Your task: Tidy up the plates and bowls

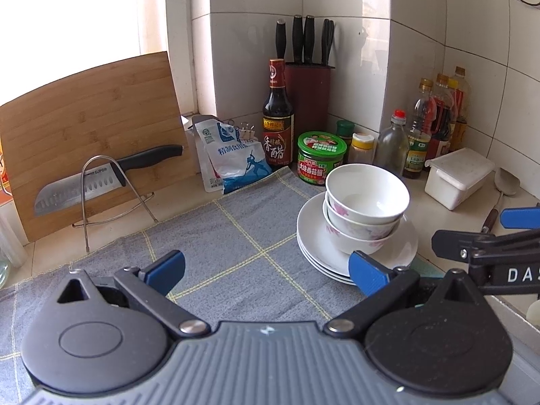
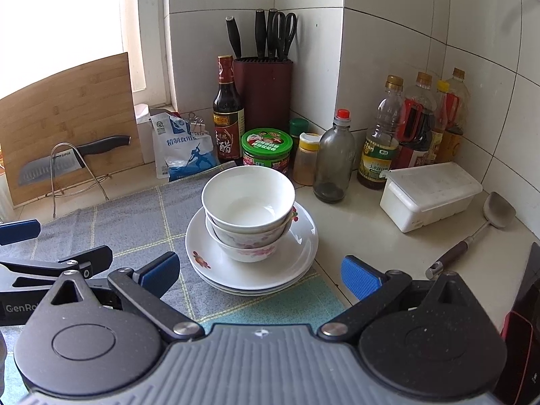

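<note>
Bowls (image 2: 248,216) | three nested, on stacked plates (image 2: 297,253), cloth's (image 1: 219,236) right edge toward worktop's back corner, consolidated for one footprint | left tool (image 1: 266,273), right tool (image 2: 260,275) both released, empty, short of stack

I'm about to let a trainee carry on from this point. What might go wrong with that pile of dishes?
The bowls sit nested, slightly off-centre, on the stacked plates, so a nudge from the open right gripper may tip them. The glass bottle and green-lidded jar stand close behind and could get knocked.
</note>
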Available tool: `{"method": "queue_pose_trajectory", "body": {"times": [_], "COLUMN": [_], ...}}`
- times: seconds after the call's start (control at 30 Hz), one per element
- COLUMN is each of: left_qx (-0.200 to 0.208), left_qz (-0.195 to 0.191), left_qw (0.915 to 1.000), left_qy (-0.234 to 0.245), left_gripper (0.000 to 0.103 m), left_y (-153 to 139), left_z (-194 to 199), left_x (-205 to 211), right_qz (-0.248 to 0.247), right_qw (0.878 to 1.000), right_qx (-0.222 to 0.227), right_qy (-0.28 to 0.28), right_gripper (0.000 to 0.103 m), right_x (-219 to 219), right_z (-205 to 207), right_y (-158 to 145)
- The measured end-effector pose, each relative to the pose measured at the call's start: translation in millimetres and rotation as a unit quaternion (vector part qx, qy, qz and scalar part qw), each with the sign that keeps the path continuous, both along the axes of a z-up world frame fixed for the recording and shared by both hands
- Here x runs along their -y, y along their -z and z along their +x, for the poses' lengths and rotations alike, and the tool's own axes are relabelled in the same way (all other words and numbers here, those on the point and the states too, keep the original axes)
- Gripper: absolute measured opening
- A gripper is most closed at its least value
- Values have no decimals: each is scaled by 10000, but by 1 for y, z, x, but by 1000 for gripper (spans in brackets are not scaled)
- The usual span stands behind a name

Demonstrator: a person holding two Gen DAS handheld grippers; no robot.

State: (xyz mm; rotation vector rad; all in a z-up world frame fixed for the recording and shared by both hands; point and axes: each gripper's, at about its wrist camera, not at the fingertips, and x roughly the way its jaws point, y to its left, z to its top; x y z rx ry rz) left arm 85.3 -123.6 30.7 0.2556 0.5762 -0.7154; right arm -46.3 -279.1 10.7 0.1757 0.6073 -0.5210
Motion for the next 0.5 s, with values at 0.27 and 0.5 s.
{"method": "queue_pose_trajectory", "body": {"times": [0.27, 0.5], "left_qx": [-4, 7], "left_qz": [-23, -22], "left_qw": [10000, 10000], "left_qy": [18, 2], "left_gripper": [102, 102], "left_y": [-2, -5], "left_z": [-1, -3], "left_x": [2, 2], "right_qz": [-46, -45], "right_qw": [10000, 10000], "right_qx": [27, 42], "right_qy": [12, 0], "right_gripper": [103, 103], "right_x": [1, 2], "right_z": [-2, -2], "right_y": [-4, -5]}}
